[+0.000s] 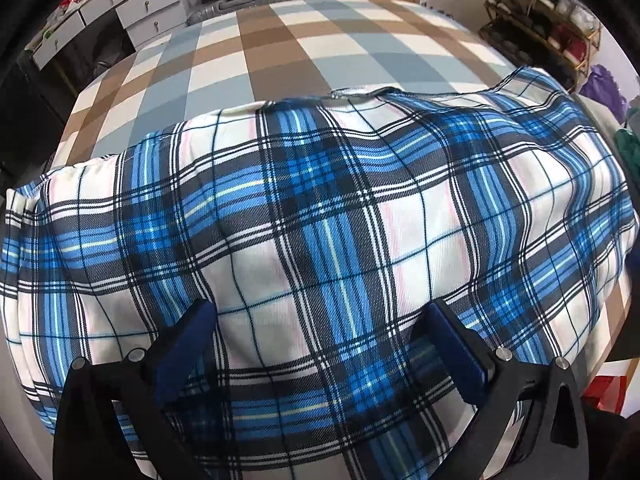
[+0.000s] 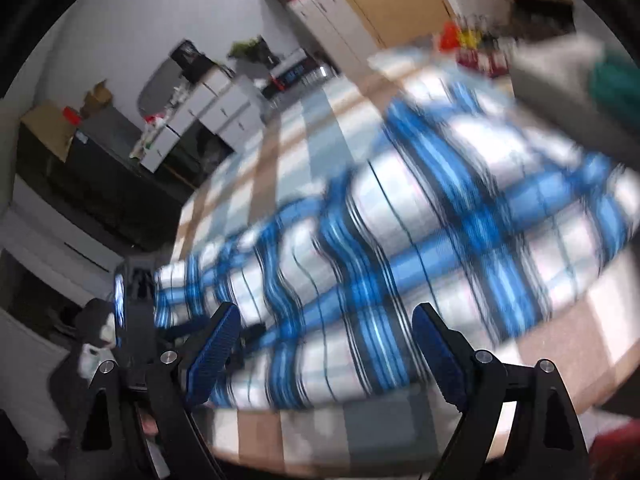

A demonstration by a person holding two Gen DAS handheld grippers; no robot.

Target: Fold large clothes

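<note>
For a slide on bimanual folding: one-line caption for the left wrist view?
Open left claw above a blue plaid garment spread on a checked bedsheet.

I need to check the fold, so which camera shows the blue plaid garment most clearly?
The left wrist view: the blue plaid garment is sharp there, with its far edge visible. The right wrist view shows it smeared by motion blur.
</note>
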